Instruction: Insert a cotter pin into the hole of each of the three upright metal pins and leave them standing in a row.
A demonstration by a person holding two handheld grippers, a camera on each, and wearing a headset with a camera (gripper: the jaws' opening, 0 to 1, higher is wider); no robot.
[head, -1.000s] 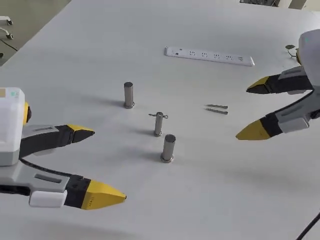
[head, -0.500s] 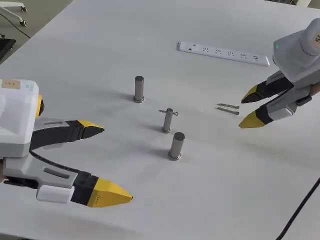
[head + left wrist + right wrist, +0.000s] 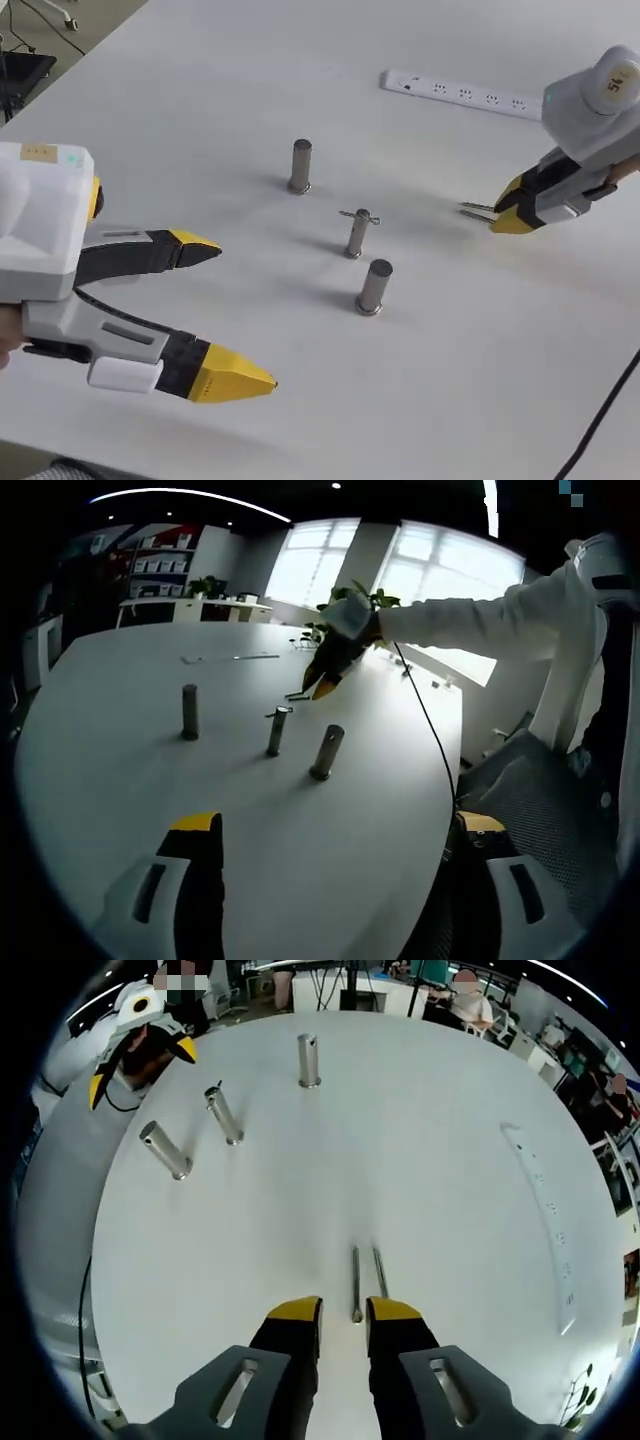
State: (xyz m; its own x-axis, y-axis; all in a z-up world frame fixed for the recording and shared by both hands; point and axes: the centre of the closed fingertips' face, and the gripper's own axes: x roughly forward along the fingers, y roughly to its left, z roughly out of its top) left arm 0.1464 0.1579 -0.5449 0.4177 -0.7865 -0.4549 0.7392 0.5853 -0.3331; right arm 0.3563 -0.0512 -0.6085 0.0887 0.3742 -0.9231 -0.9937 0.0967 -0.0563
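Note:
Three upright metal pins stand on the white table: the far one point(image 3: 301, 166), the middle one point(image 3: 358, 234) with a cotter pin through its top, and the near one point(image 3: 375, 287). Two loose cotter pins point(image 3: 474, 211) lie to their right. My right gripper point(image 3: 512, 215) is low over these pins' ends. In the right gripper view its jaws are close together but apart, and the near end of one cotter pin point(image 3: 355, 1285) lies between the fingertips; the other cotter pin point(image 3: 380, 1272) lies just beside it. My left gripper point(image 3: 225, 312) hovers wide open at the near left, holding nothing.
A white power strip point(image 3: 465, 93) lies at the table's far side. A black cable point(image 3: 600, 420) runs off the near right corner. In the left gripper view a person's white sleeve point(image 3: 480, 615) reaches over the table. Chairs and people sit beyond the table's far edge.
My right gripper has come down and left to the loose cotter pins, and its jaws have narrowed from wide open. The left gripper has kept its place and stayed open; the head camera shifted.

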